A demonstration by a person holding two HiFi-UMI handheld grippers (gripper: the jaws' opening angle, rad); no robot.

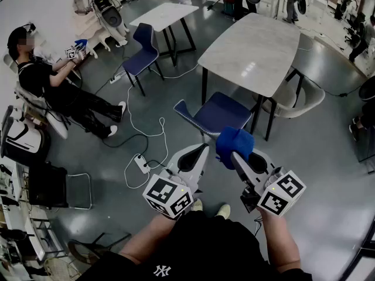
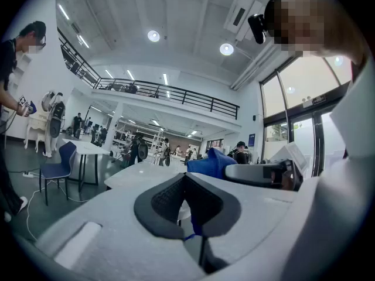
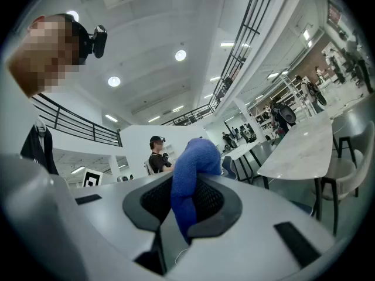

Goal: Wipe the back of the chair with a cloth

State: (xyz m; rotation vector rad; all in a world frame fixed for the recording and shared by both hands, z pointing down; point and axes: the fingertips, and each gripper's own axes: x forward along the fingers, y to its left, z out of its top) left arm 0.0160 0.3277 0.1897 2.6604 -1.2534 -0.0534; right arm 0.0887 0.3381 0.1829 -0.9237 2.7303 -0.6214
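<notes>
The right gripper (image 1: 233, 157) is clenched on the blue cloth (image 1: 235, 143), which bunches out past its tips (the right gripper view shows the fabric pinched between the dark pads). The left gripper (image 1: 196, 156), just beside it at 9 o'clock, has its jaws pressed together on nothing. The blue chair (image 1: 218, 112) stands at 12 o'clock from both, by the grey table (image 1: 258, 51).

chair (image 1: 220, 113) before table (image 1: 258, 51), cloth (image 1: 234, 144) nearer
</notes>
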